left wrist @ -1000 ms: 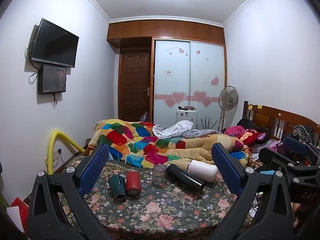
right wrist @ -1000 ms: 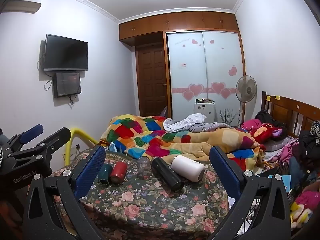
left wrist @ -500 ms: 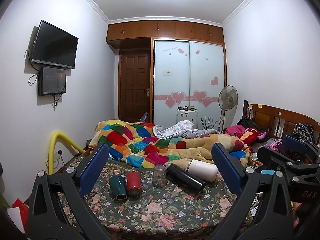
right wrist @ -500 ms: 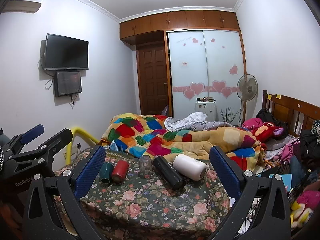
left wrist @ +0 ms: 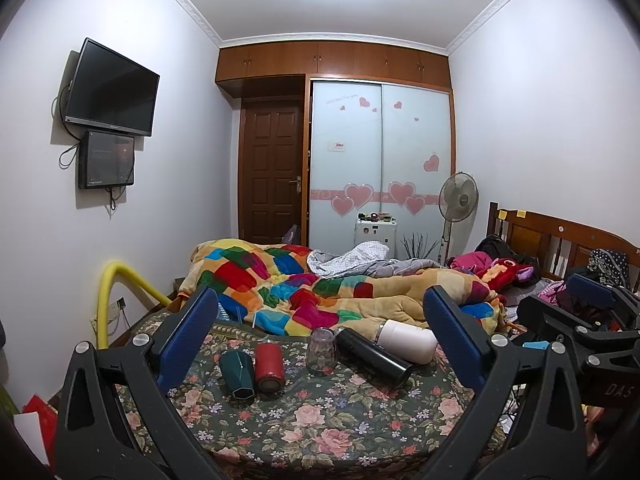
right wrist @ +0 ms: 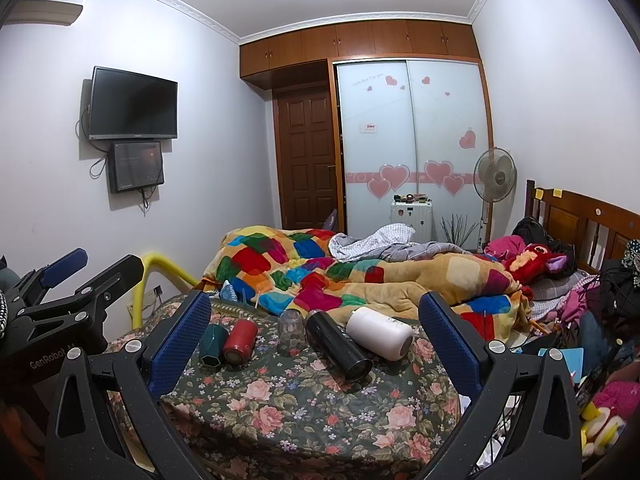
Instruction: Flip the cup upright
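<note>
Several cups lie on a floral-cloth table [left wrist: 328, 420]. A green cup [left wrist: 237, 374], a red cup [left wrist: 269, 366], a black flask [left wrist: 372, 356] and a white flask [left wrist: 406, 340] lie on their sides. A clear glass [left wrist: 321, 350] stands mouth down. They also show in the right wrist view: green cup [right wrist: 213, 344], red cup [right wrist: 239, 340], clear glass [right wrist: 291, 331], black flask [right wrist: 338, 344], white flask [right wrist: 378, 337]. My left gripper [left wrist: 320, 340] is open and empty, held back from the table. My right gripper [right wrist: 316, 340] is open and empty, also held back.
A bed with a colourful quilt [left wrist: 320, 292] lies behind the table. A yellow padded rail [left wrist: 120, 292] curves at the left. Clothes and toys [right wrist: 560, 280] pile at the right by the headboard. The right gripper's body [left wrist: 580, 332] shows at the left view's right edge.
Both views have shifted only slightly; the cups sit a little lower and closer in frame. Nothing was touched, and both grippers stay open.
</note>
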`<state>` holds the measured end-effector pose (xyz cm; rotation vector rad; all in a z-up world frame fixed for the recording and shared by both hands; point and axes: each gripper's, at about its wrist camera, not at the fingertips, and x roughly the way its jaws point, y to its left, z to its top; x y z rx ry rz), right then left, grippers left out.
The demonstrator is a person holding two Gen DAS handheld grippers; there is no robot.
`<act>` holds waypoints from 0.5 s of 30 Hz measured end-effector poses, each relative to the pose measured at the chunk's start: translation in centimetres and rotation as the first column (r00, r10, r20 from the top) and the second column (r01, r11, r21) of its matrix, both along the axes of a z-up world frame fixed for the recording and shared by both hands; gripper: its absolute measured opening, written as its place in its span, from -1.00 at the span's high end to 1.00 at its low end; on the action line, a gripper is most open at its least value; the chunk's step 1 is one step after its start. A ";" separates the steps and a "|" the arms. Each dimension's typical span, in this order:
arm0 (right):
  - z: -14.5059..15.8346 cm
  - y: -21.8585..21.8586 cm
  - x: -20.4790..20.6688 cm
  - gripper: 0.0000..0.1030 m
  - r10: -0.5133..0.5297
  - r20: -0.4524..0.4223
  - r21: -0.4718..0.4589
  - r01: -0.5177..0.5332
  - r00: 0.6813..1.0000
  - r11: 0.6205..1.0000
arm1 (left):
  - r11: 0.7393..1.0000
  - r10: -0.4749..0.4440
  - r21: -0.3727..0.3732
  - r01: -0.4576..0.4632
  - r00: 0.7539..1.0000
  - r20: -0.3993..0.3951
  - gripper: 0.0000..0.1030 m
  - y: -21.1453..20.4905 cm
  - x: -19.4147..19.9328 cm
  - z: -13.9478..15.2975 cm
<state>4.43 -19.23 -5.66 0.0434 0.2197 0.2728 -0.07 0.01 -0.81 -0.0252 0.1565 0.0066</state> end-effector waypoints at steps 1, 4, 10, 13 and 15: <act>0.1 -0.1 0.1 -1.00 0.000 -0.002 0.000 0.000 1.000 1.000 | 1.000 0.001 0.000 -0.001 1.000 0.000 -1.00 0.0 0.0 0.0; 0.0 0.0 0.0 -1.00 0.000 -0.002 0.000 0.000 1.000 1.000 | 1.000 0.001 -0.002 -0.001 1.000 0.000 -1.00 0.0 0.0 -0.1; 0.1 -0.1 0.1 -1.00 0.001 -0.002 0.000 -0.001 1.000 1.000 | 1.000 0.003 -0.004 -0.003 1.000 0.002 -1.00 0.1 -0.1 0.0; 0.1 -0.2 0.1 -1.00 0.001 -0.003 0.000 -0.001 1.000 1.000 | 1.000 0.005 -0.004 -0.005 1.000 0.000 -1.00 0.0 0.0 0.1; 0.0 -0.1 0.0 -1.00 0.002 -0.003 -0.001 -0.002 1.000 1.000 | 1.000 0.005 -0.004 -0.005 1.000 0.001 -1.00 0.1 -0.1 0.0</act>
